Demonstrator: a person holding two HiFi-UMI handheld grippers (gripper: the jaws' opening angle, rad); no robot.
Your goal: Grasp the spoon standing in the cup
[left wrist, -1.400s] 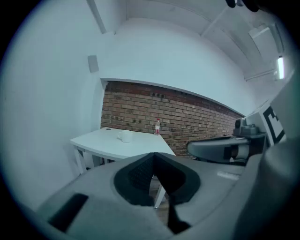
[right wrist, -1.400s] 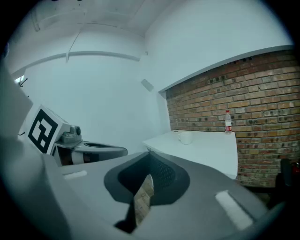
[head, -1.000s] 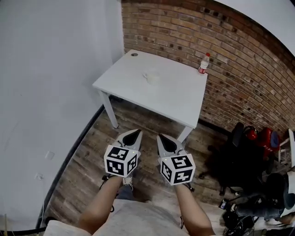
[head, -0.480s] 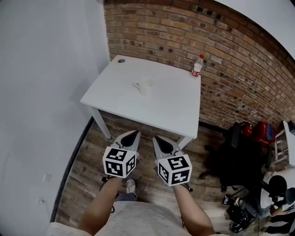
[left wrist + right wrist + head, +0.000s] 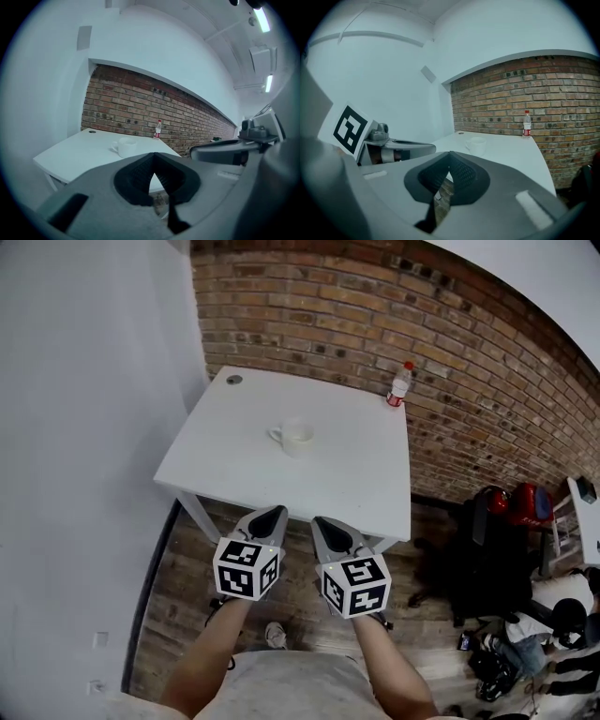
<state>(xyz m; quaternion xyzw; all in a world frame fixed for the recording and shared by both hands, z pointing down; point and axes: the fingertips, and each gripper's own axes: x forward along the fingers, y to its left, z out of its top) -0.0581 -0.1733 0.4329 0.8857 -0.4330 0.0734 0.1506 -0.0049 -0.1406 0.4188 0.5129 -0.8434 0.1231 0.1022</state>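
A white cup with its handle to the left stands near the middle of a white table. No spoon shows in it at this distance. My left gripper and right gripper hang side by side over the wooden floor, just short of the table's near edge. Both are shut and hold nothing. Over the closed tips of the left gripper, the cup shows small and far ahead. The right gripper also points toward the cup.
A clear bottle with a red label stands at the table's far right corner by the brick wall. A cable hole marks the far left corner. Dark chairs and bags and a seated person are at the right.
The table and cup have come nearer and lower in the head view as I walk toward them. Both grippers stay shut, side by side.
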